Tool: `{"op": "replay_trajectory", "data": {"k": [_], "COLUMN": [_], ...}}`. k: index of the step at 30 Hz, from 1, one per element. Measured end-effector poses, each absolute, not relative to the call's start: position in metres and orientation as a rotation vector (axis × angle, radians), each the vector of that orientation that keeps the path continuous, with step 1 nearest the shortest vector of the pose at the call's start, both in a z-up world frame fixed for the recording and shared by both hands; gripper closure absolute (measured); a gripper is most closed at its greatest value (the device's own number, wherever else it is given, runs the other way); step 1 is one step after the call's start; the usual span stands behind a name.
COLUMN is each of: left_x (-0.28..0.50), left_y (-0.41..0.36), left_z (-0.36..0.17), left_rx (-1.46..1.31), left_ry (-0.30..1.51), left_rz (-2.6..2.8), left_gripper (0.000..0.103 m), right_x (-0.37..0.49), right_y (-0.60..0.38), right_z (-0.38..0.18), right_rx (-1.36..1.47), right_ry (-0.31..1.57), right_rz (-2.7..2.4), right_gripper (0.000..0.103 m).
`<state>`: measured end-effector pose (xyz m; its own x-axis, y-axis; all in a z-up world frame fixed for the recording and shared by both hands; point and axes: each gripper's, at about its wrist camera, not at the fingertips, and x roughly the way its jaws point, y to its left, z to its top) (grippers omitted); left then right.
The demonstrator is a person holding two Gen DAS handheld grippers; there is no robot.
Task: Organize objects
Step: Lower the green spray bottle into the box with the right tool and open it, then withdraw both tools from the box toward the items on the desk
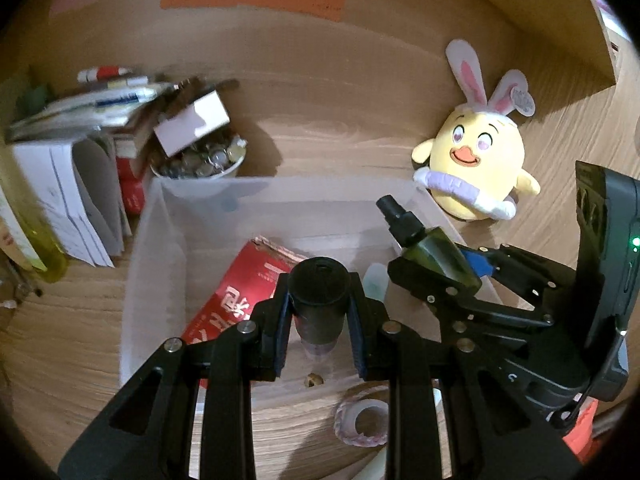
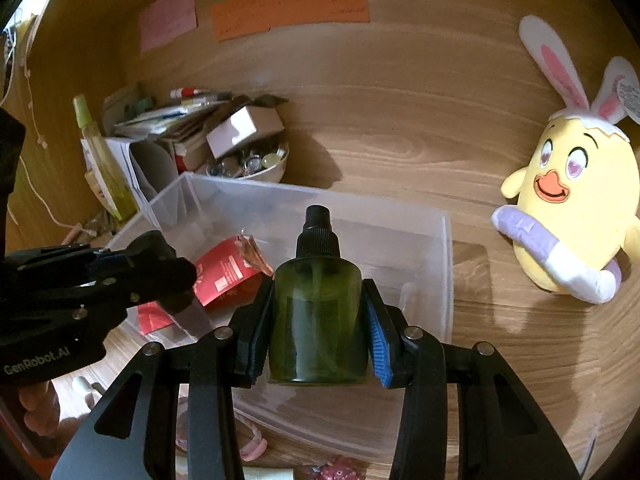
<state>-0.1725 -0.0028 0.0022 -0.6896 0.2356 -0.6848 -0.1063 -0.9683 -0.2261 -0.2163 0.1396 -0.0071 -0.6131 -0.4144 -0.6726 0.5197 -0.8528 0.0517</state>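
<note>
A: Quick, left claw (image 1: 320,312)?
B: Closed on a small dark capped bottle (image 1: 318,292), pads on both sides of the cap end. It hangs over the clear bin (image 1: 136,248).
A: Right claw (image 2: 320,320)?
B: Closed on the green spray bottle (image 2: 318,308), blue pads (image 2: 378,344) squeezing the round body, black nozzle pointing away. Also above the bin, towards its near right side.
A: In the bin already?
B: A red packet (image 1: 236,292) lying flat, left of middle. Can't tell much else.
A: Handling?
B: Green one looks like smooth plastic, round, probably light and slippery; grip across the belly is right, not the nozzle, which I'd guess could pop or spray. The dark one looks small, stiff and light; held by the cap, it may swing.
A: Around it?
B: Yellow plush chick (image 2: 572,208) far right on the surface (image 2: 400,128), well apart from the bin. Bowl of shiny bits (image 2: 252,166) and a pile of papers (image 1: 72,168) just beyond the bin's far left corner. Tape roll (image 1: 364,420) on the near side.
A: Step?
B: Looks like both bottles are about to go in. Neither is down yet.
</note>
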Motion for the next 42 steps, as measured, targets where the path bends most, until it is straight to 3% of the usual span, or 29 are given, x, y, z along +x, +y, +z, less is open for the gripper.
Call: {"op": "replay_trajectory", "data": {"k": [10,15,19,24,26,28,35,42], "left_x": [-0.177,-0.174,-0.169,-0.16,-0.154,-0.15,-0.131,-0.112], "left_y": [-0.021,-0.029,-0.032,-0.032,-0.033,-0.035,-0.04,-0.035], "left_z": [-0.011,-0.007,-0.002,0.005,0.01,0.014,0.026,0.024], "left_rx": [-1.193,-1.183,-1.16,-1.133,-1.116,-1.103,-1.055,-1.05], "left_ry": [-0.279,-0.263,-0.245,-0.219,-0.208,-0.209,-0.239,-0.202], "left_rz": [2.737,2.792,2.818,2.846,2.869,2.881,2.866,2.866], "left_gripper": [0.074,0.054,0.042,0.032,0.029,0.027,0.021,0.019], "right_x": [-0.22,-0.218,-0.216,-0.211,-0.208,-0.204,-0.182,-0.163], "right_y": [0.135,0.133,0.132,0.132,0.134,0.137,0.146,0.16], "right_z": [-0.014,-0.014,-0.012,-0.006,-0.003,0.002,0.016,0.018], "right_rx": [0.989,0.983,0.971,0.948,0.943,0.924,0.864,0.861], "right_ry": [0.24,0.262,0.268,0.275,0.271,0.26,0.259,0.248], "right_rz": [-2.43,-2.436,-2.446,-2.454,-2.456,-2.467,-2.485,-2.486], "right_gripper": [0.065,0.064,0.054,0.053,0.047,0.038,0.025,0.023]}}
